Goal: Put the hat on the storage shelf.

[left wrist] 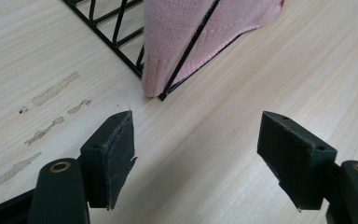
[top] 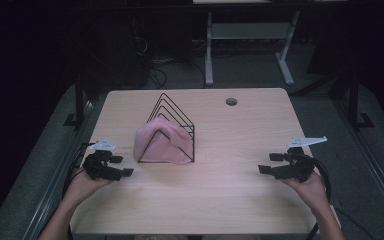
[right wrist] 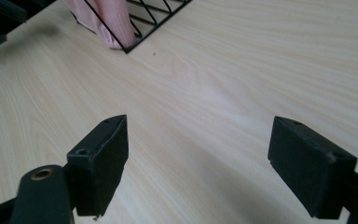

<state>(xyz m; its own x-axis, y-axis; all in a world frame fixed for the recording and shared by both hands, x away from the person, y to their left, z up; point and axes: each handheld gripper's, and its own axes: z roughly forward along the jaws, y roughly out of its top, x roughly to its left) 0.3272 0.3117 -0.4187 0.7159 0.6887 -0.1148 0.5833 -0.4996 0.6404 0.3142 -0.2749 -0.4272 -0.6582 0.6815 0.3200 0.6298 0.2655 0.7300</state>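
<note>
A pale wooden table [top: 240,200] with rounded corners fills the middle of the high view, with dark floor around it. Near the table's centre stands a black wire rack of nested triangular frames [top: 174,118]. A soft pink knitted cloth [top: 159,144] is draped among its front wires and rests on the tabletop. A small round hole [top: 231,101] sits near the far edge, right of centre.

The left gripper [top: 121,166] is held in a hand [top: 82,186] close to the table's left edge, just left of the rack. Its jaws are spread wide and grip nothing; in the left gripper view they frame bare wood, with the cloth's ribbed hem and the rack's corner ahead. Faint pale smears [left wrist: 51,109] mark the wood to one side.

The right gripper [top: 270,163] is held in the other hand [top: 311,189] near the right edge, well apart from the rack. Its jaws also gape wide and empty. Between this gripper and the rack lies open tabletop, and the near half of the table is bare.
</note>
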